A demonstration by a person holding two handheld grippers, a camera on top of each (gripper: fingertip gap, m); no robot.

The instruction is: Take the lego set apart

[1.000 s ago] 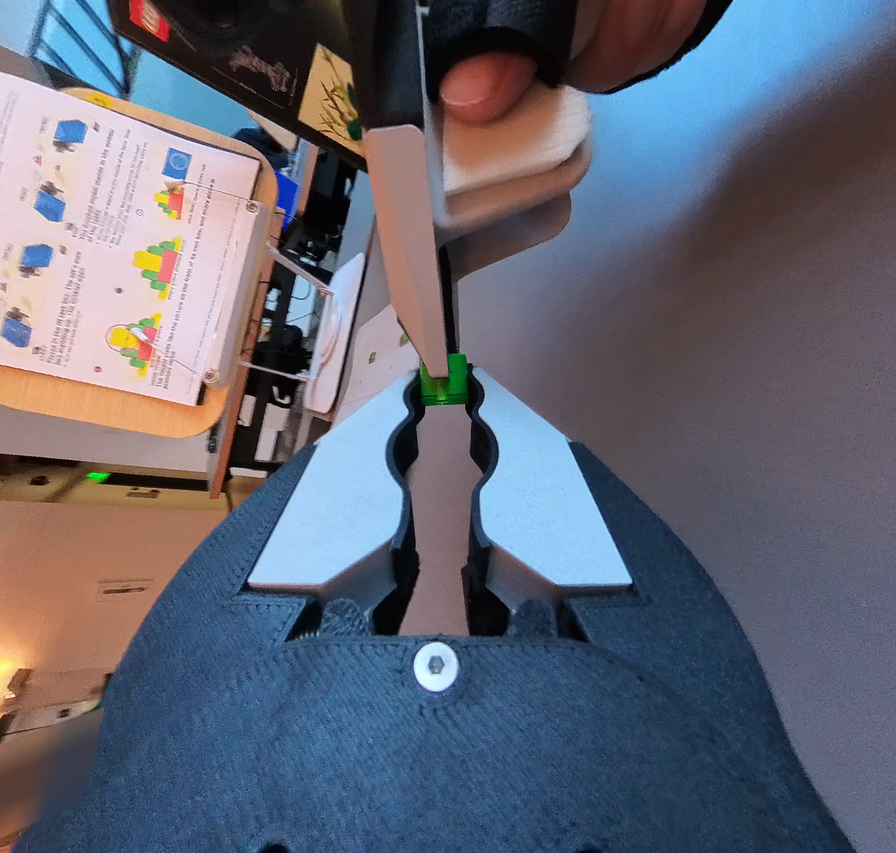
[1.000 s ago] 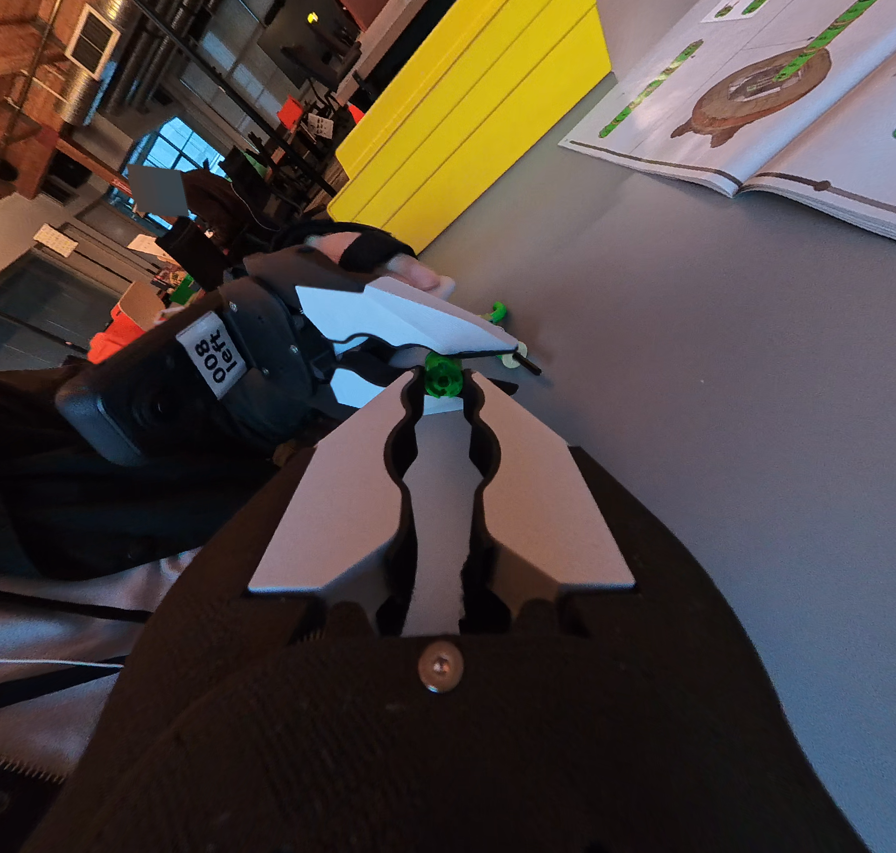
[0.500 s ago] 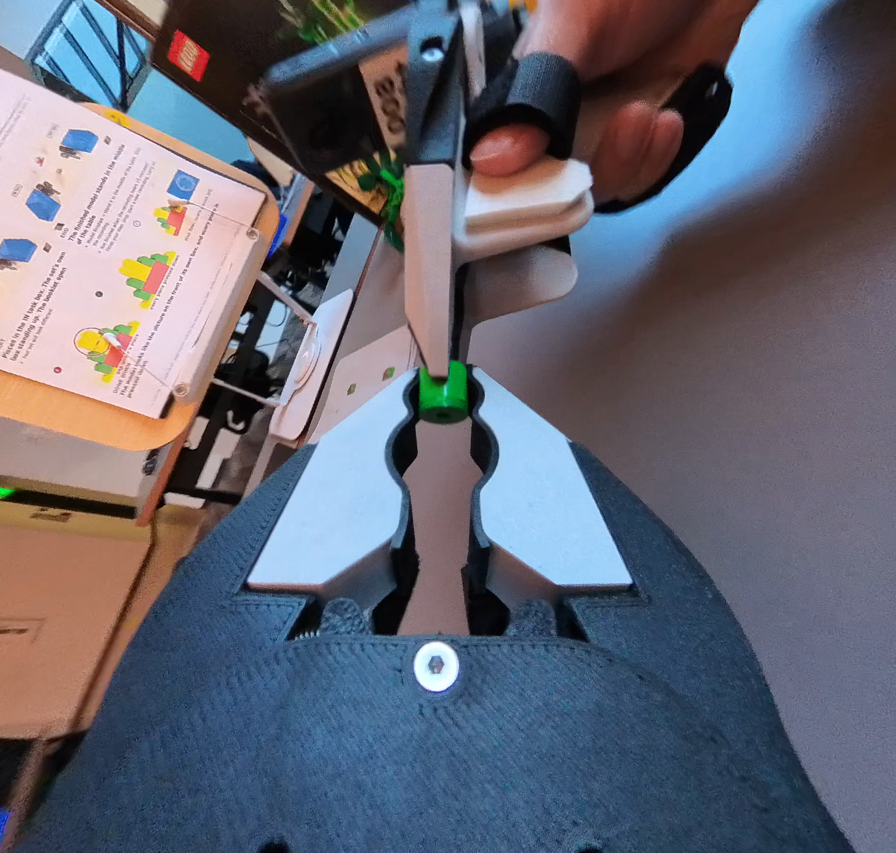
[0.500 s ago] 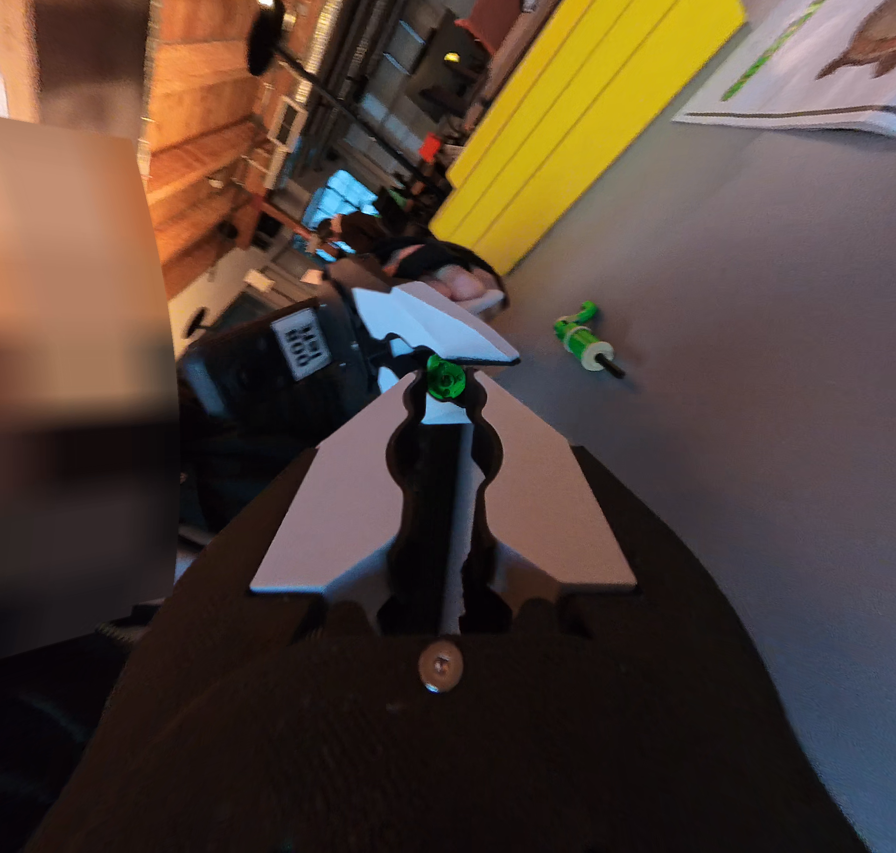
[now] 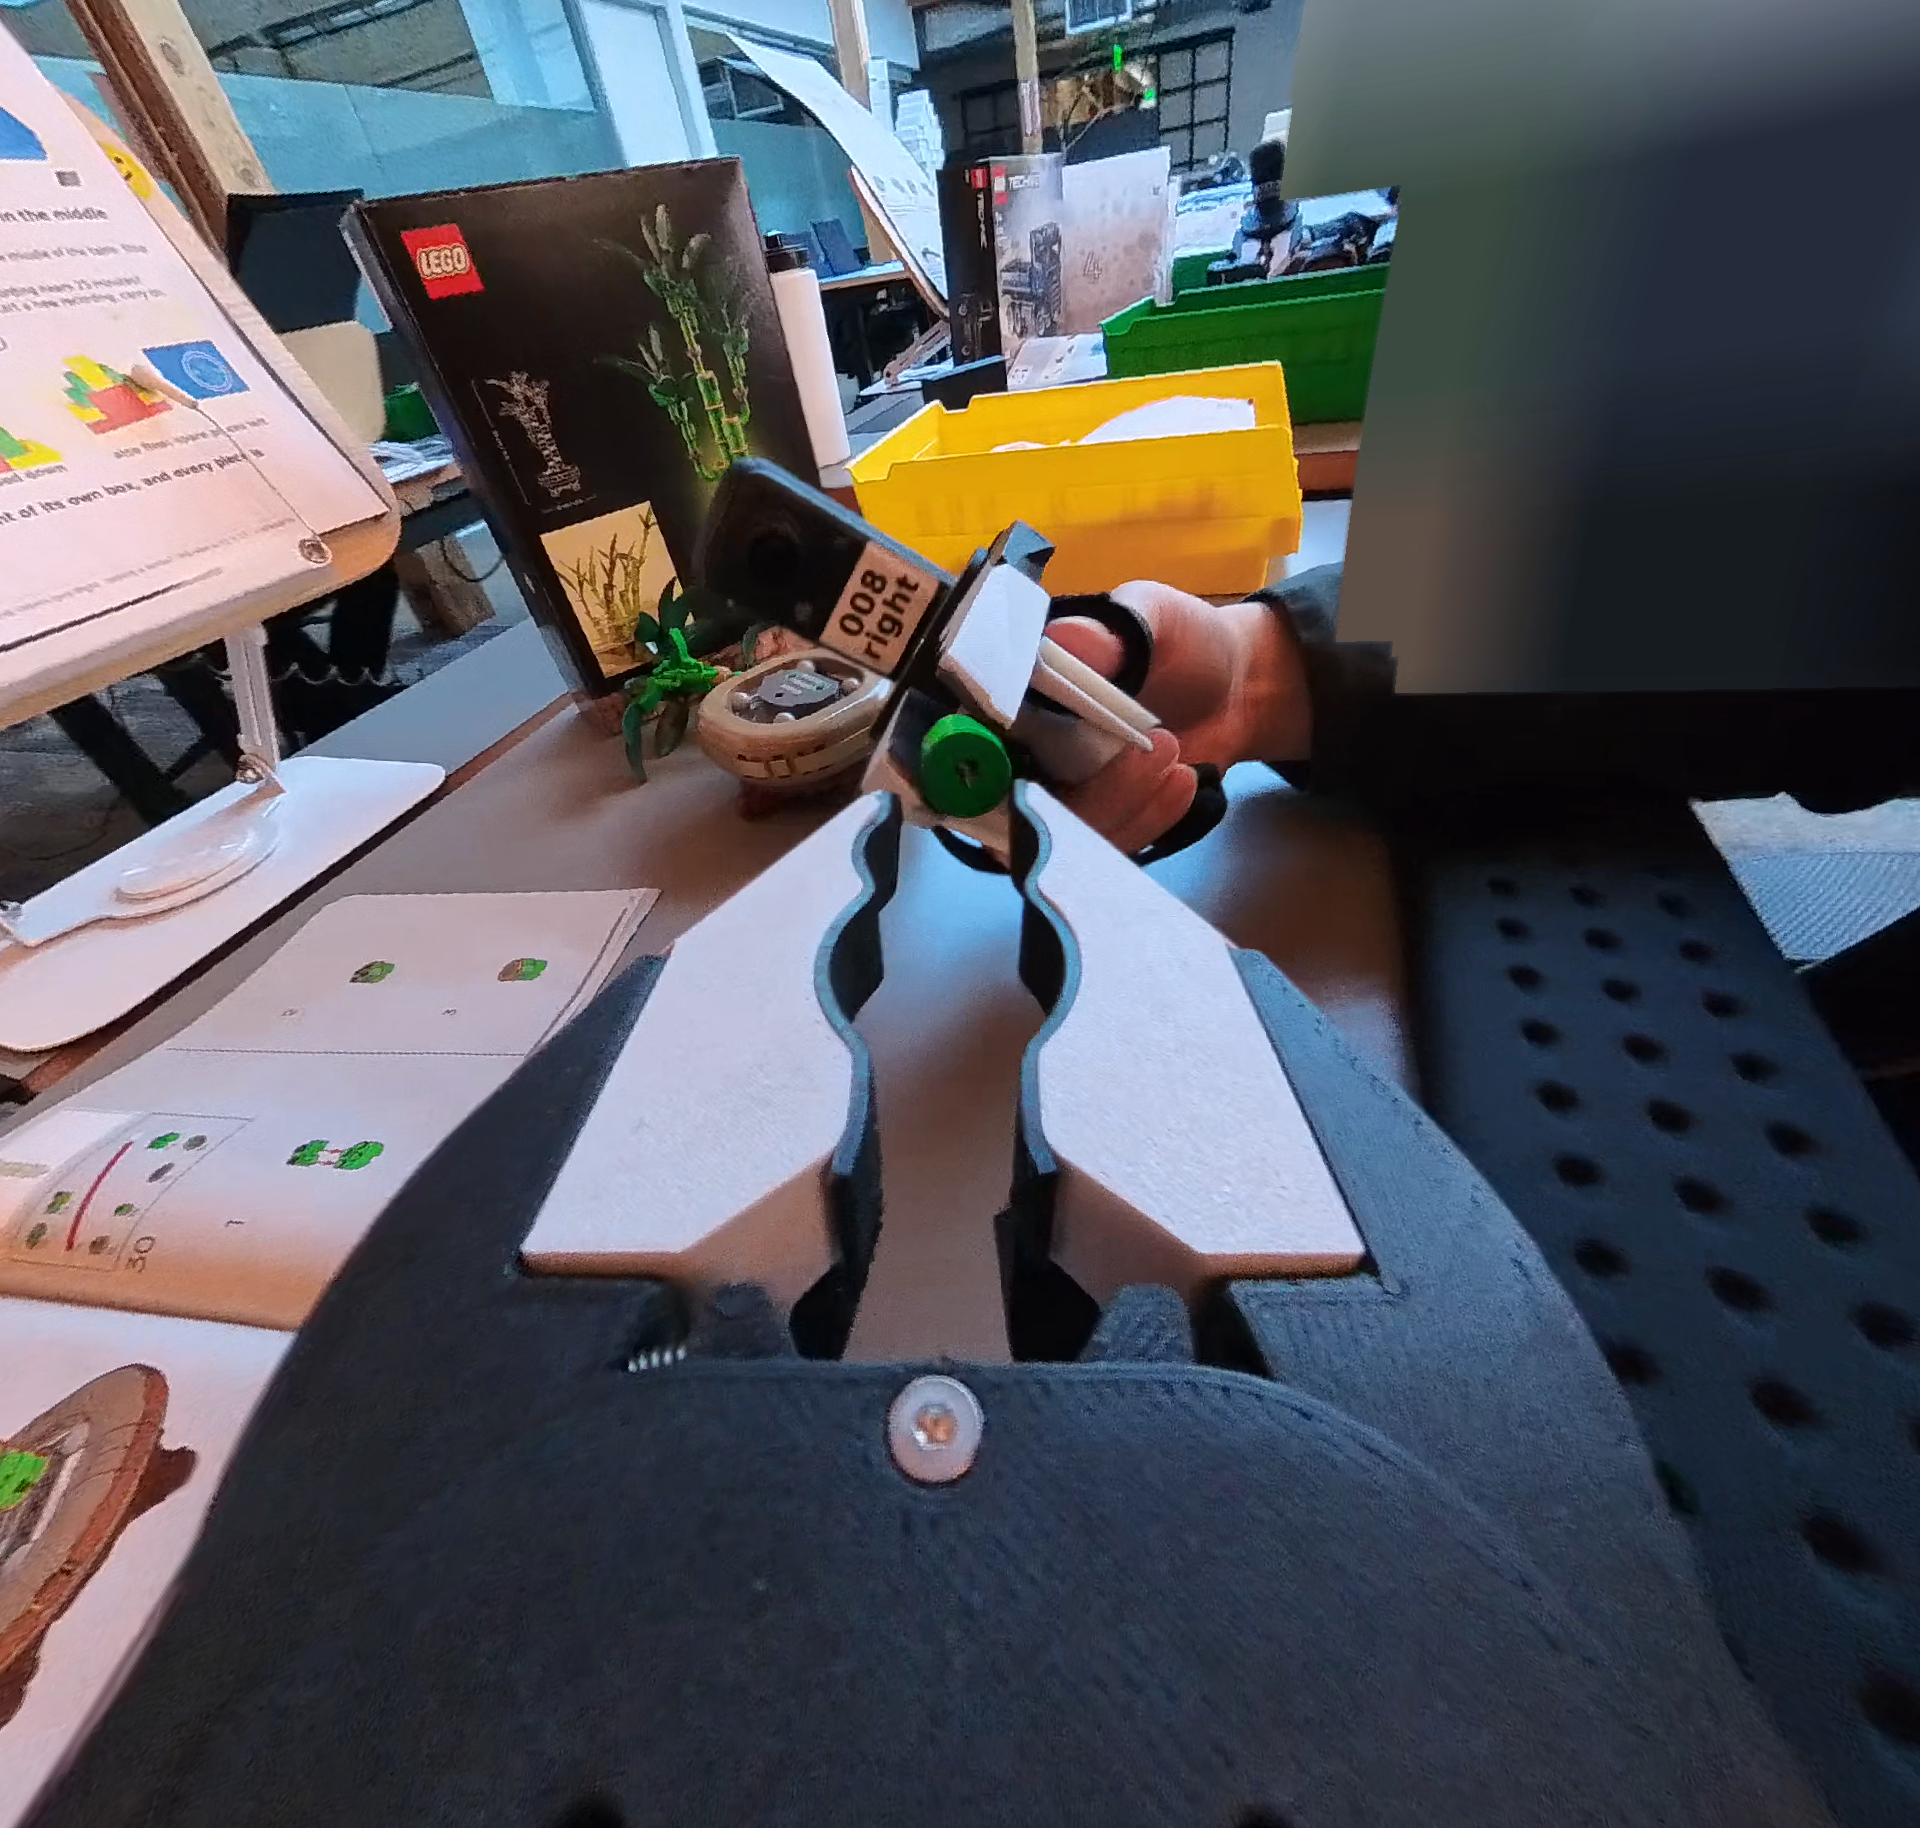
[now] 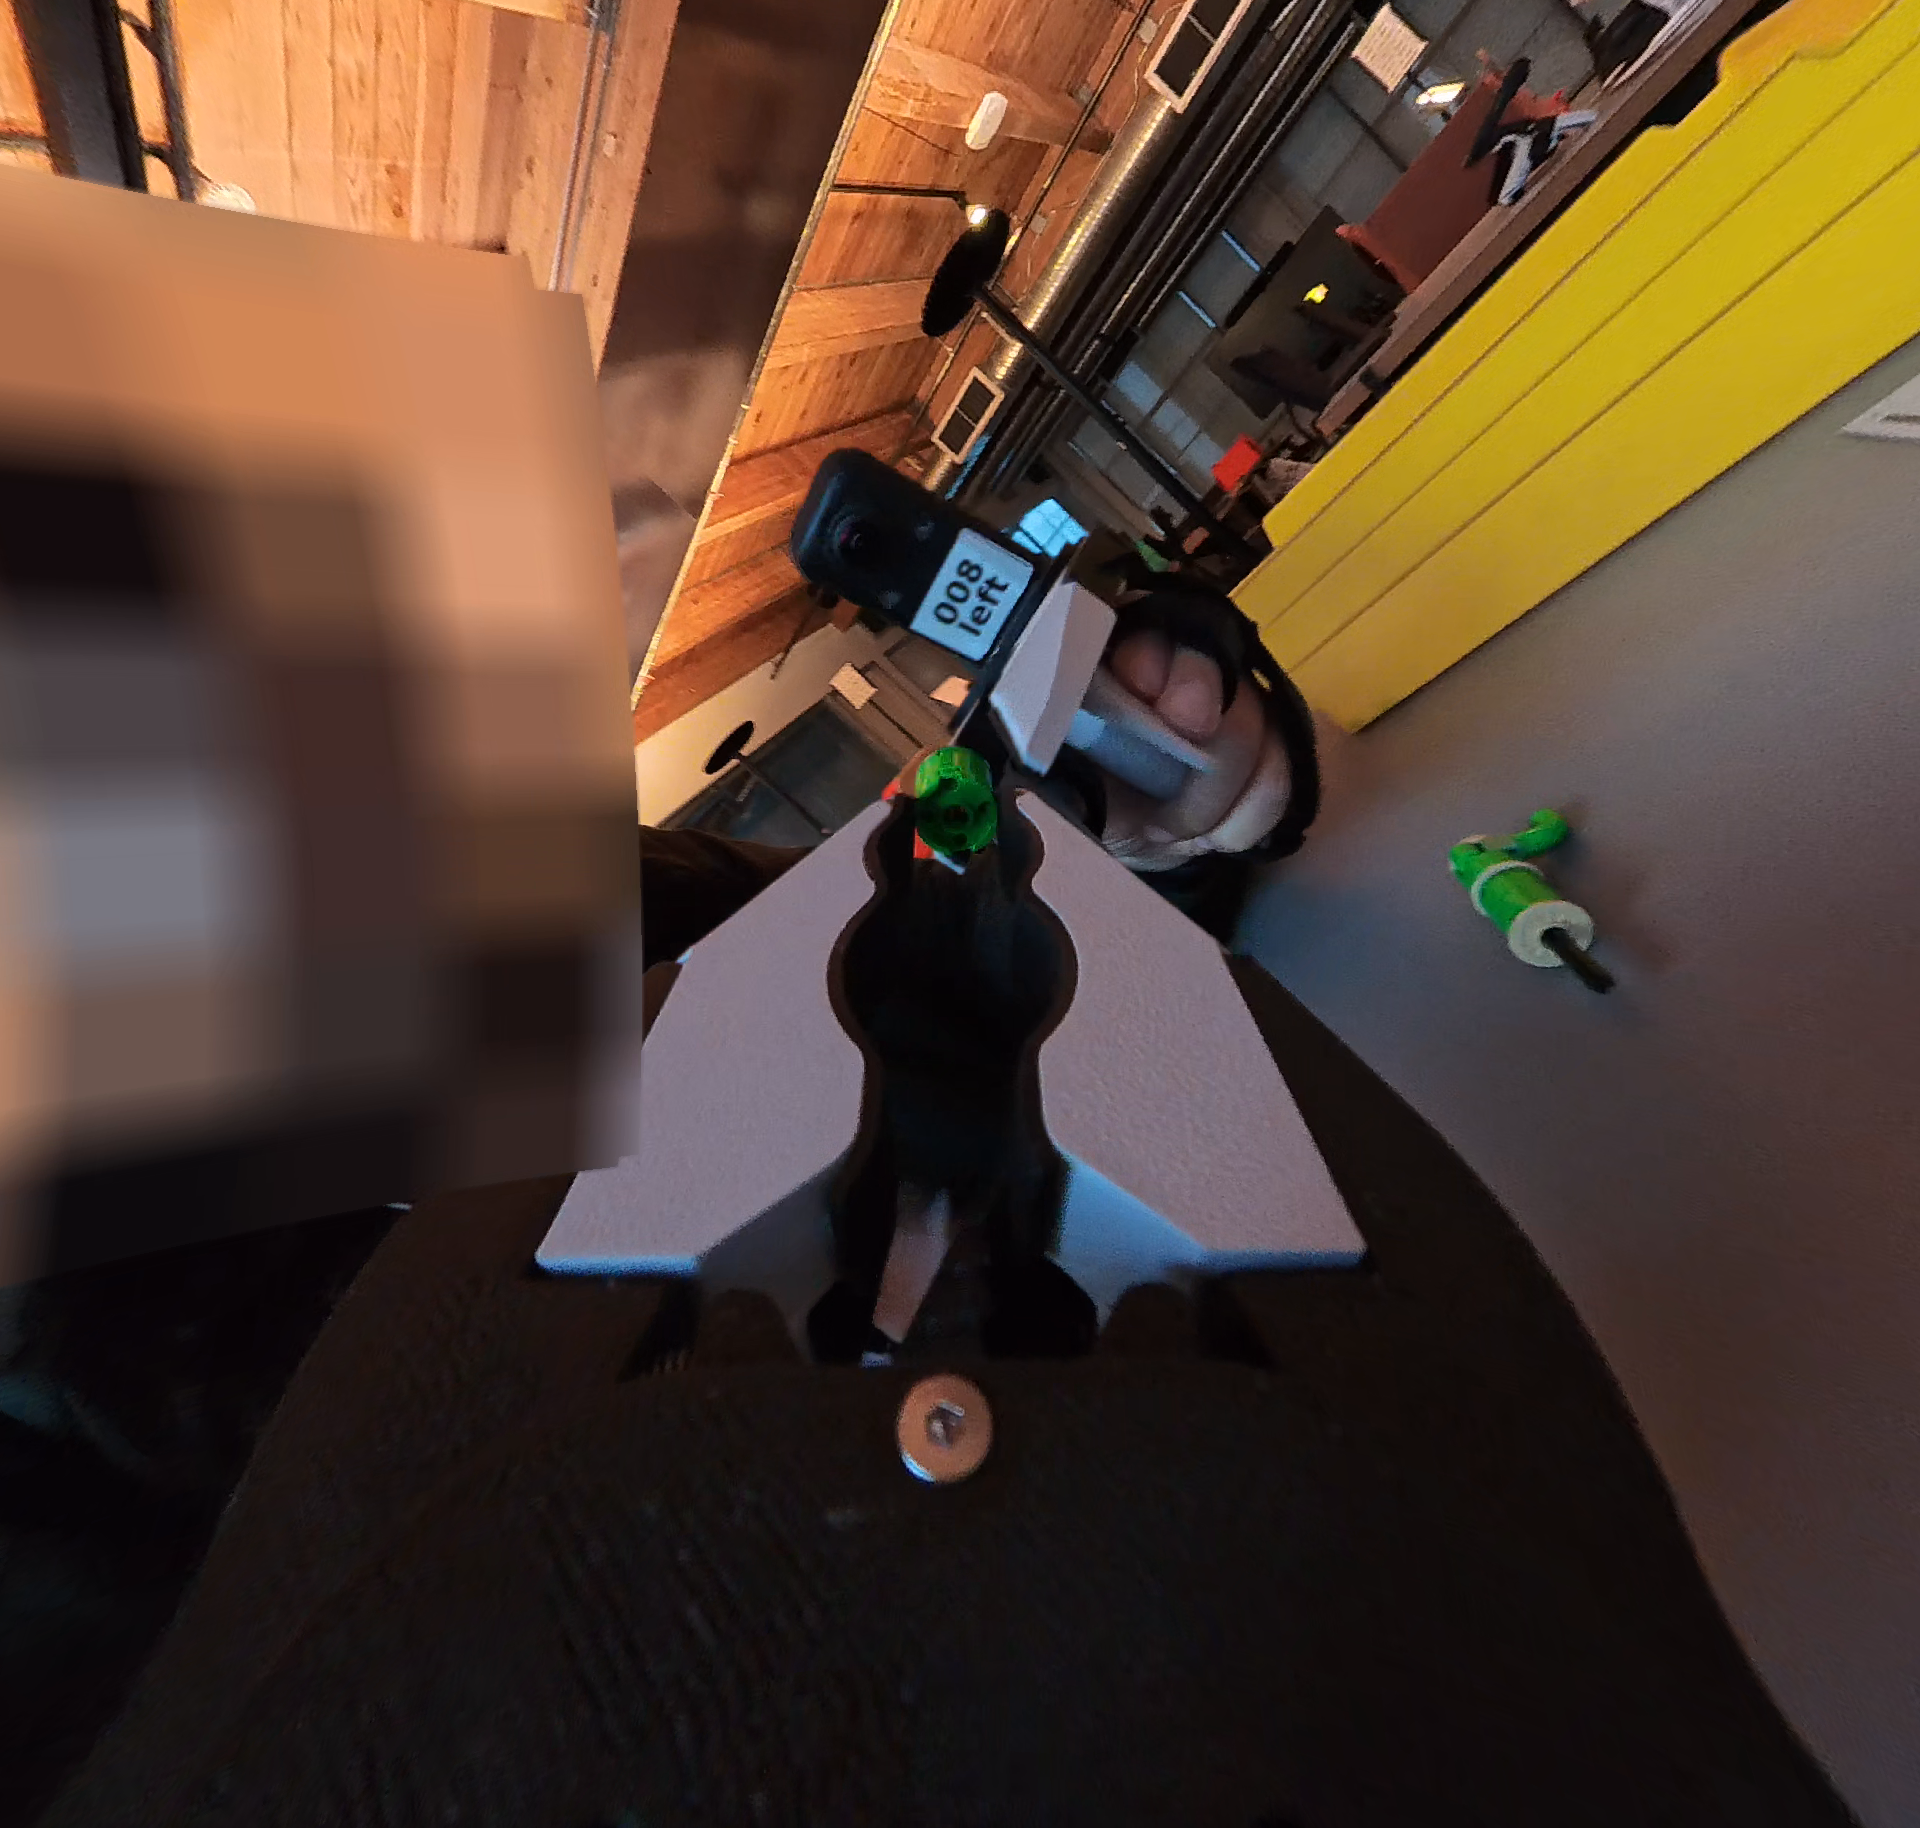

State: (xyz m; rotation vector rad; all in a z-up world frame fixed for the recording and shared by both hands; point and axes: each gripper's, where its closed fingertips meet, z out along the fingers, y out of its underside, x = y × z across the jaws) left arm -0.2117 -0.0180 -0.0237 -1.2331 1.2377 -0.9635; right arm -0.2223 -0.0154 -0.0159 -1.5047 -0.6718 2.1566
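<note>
My left gripper (image 5: 956, 807) and right gripper (image 6: 951, 822) meet tip to tip at mid-frame, both pinching one small green round lego piece (image 5: 965, 766) above the grey table (image 5: 540, 822). A second green stalk segment (image 6: 1522, 895) on a black axle lies on the table at centre right. Farther off, left of centre, sit the tan lego pot (image 5: 795, 713), the black set box (image 5: 582, 396), and upper right a yellow bin (image 5: 1091, 490).
</note>
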